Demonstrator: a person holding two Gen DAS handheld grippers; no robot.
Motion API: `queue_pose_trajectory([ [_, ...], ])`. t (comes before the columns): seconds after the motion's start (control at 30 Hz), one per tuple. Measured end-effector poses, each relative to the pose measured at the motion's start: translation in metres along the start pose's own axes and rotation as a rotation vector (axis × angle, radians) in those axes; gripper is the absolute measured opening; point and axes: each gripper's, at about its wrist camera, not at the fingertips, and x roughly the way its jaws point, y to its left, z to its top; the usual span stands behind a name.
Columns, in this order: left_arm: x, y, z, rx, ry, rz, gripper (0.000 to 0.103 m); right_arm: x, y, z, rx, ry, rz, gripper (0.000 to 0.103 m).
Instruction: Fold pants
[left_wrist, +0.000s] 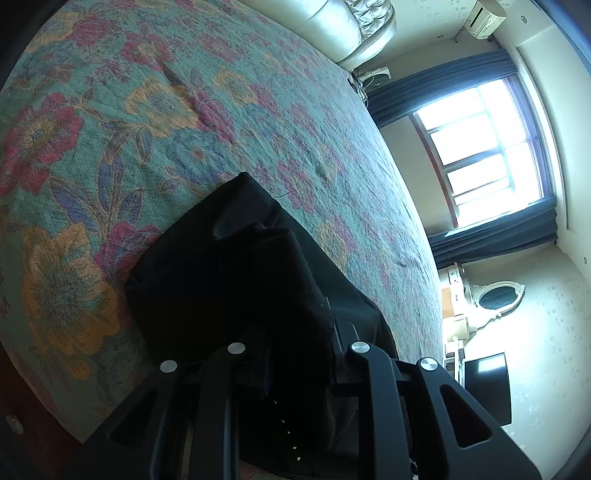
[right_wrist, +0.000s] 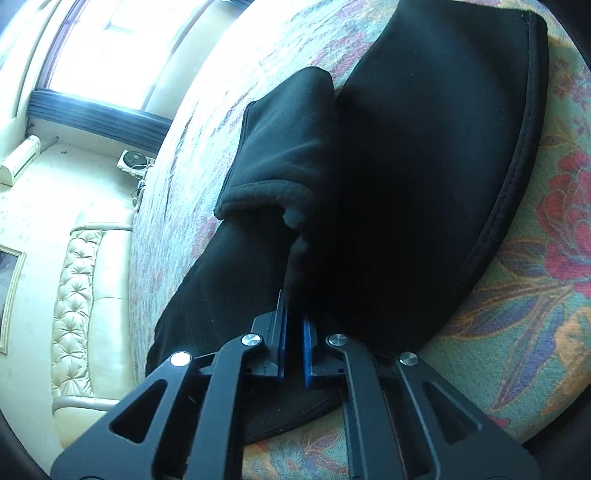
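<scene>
Item: black pants (right_wrist: 424, 166), fleece-lined, lying in thick folded layers on the floral bedspread (left_wrist: 110, 147), near the bed edge closest to me.

Right gripper (right_wrist: 294, 332): blue pads drawn close together, pinching a cloth edge directly ahead of the fingertips. The cuffed leg (right_wrist: 280, 147) runs lengthwise away from it toward the window side of the bed; the broad panel lies just to its right.

Left gripper (left_wrist: 295, 354): narrowed onto a bunch of the same cloth, pads buried in black fabric. The bundle extends forward from it toward the bed's middle.

Judgement: both hands are at the garment; the right has the clearer hold on the leg for the next fold.

Surface: quilted, soft, faintly creased.

Room: tufted headboard (right_wrist: 74, 295), curtained window (left_wrist: 480, 147), oval mirror (left_wrist: 496, 297).
</scene>
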Motion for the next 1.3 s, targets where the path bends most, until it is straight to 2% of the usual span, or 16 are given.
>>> queue_pose_trajectory([
  [0.1,0.000,-0.005,0.005,0.022,-0.004,0.000,0.021,-0.004,0.001,0.004,-0.012,-0.002,0.059,0.006],
  [0.17,-0.007,-0.009,0.007,0.039,-0.025,-0.013,0.021,-0.019,0.009,0.006,-0.038,-0.037,0.099,0.006],
  [0.2,-0.010,-0.010,0.010,0.052,-0.039,-0.018,0.017,-0.028,0.012,0.006,-0.050,-0.052,0.113,0.006],
  [0.27,-0.016,-0.009,0.011,0.071,-0.043,-0.028,0.016,-0.042,0.013,0.006,-0.065,-0.065,0.127,0.006],
  [0.4,-0.017,0.018,0.006,0.058,-0.008,0.025,0.016,-0.046,-0.009,-0.002,-0.035,-0.034,0.105,0.006],
  [0.53,-0.018,0.047,0.003,0.014,-0.021,0.056,0.016,-0.042,-0.030,-0.013,-0.013,-0.012,0.065,0.006],
  [0.67,-0.017,0.052,0.004,0.062,-0.033,0.074,0.016,-0.038,-0.036,-0.016,-0.004,-0.011,0.041,0.005],
  [0.83,-0.023,0.065,0.011,0.033,-0.045,0.071,0.011,-0.040,-0.037,-0.018,0.000,-0.022,0.038,0.005],
  [1.0,-0.033,0.066,0.011,0.105,-0.061,0.149,0.010,-0.044,-0.036,-0.020,-0.005,-0.027,0.011,0.007],
  [1.03,-0.037,0.067,0.011,0.112,-0.066,0.161,0.010,-0.051,-0.033,-0.020,-0.024,-0.039,-0.011,0.014],
  [1.07,-0.041,0.067,0.012,0.124,-0.072,0.173,0.010,-0.058,-0.029,-0.021,-0.049,-0.061,-0.056,0.026],
  [1.13,-0.050,0.062,0.012,0.168,-0.090,0.204,0.010,-0.078,-0.015,-0.021,-0.130,-0.115,-0.137,0.040],
  [1.2,-0.061,0.048,0.011,0.235,-0.113,0.235,0.011,-0.092,0.008,-0.023,-0.267,-0.169,-0.228,0.046],
  [1.23,-0.065,0.038,0.010,0.269,-0.121,0.241,0.013,-0.097,0.024,-0.025,-0.353,-0.210,-0.270,0.054],
  [1.27,-0.068,0.027,0.008,0.307,-0.127,0.239,0.021,-0.100,0.042,-0.027,-0.443,-0.258,-0.311,0.067],
  [1.3,-0.069,0.013,0.005,0.347,-0.136,0.235,0.041,-0.100,0.063,-0.031,-0.548,-0.315,-0.365,0.073],
])
